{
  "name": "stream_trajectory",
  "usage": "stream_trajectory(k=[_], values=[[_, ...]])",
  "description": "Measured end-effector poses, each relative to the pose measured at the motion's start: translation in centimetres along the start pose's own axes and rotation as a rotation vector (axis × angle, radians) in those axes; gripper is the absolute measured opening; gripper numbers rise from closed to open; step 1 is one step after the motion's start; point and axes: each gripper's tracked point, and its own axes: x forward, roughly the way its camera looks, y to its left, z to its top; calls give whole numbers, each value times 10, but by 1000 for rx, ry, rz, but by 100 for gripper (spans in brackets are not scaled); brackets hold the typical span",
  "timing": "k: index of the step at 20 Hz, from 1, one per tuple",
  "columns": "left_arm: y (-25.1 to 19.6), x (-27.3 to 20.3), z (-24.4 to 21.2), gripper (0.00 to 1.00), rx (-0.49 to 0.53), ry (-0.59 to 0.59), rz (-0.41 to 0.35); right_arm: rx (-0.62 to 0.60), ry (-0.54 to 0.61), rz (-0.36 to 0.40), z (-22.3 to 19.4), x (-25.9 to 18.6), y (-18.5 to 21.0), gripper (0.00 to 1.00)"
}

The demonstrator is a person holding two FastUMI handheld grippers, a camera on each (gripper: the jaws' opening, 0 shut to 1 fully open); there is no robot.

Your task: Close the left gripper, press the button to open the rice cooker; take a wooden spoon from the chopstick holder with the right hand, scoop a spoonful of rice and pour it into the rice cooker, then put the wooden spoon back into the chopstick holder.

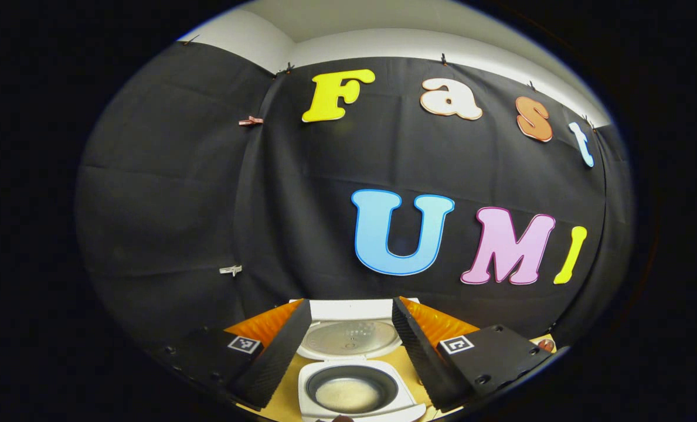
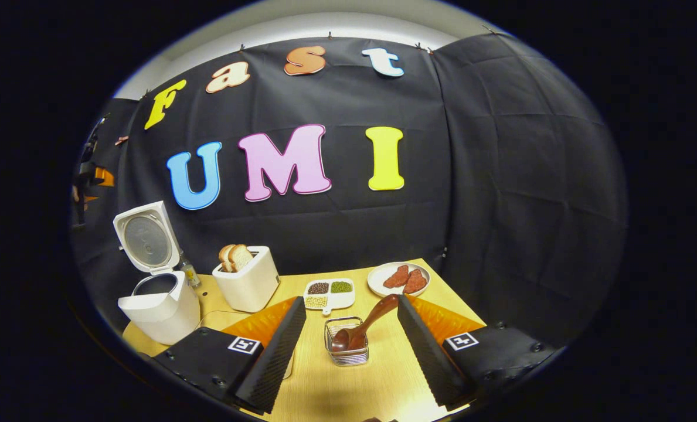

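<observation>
- Rice cooker, left gripper view: lid up, pot showing rice, directly below and between the fingers of the left gripper, which are spread and hold nothing. Judgement: keep this gripper clear of the pot.
- Right gripper view: wooden spoon rests in the chopstick holder, just ahead between the spread fingers of the right gripper, untouched. Judgement: spoon looks returned; if so, withdraw straight back without snagging the handle.

I find no readable text; my grippers carry square coded markers, apparently patterns rather than characters.
</observation>
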Motion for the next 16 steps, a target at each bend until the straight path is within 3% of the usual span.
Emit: stream_trajectory(k=[6, 9, 14, 16], values=[[-10, 83, -22, 95, -28, 74, -16, -9, -6, 5, 7, -18, 13, 98], [-6, 116, -41, 95, 5, 119, -8, -10, 2, 0, 8, -23, 16, 98], [-18, 150, -57, 95, 25, 144, -29, -18, 11, -3, 4, -33, 19, 98], [-11, 151, -70, 95, 49, 188, 15, -20, 10, 2, 4, -34, 22, 98]])
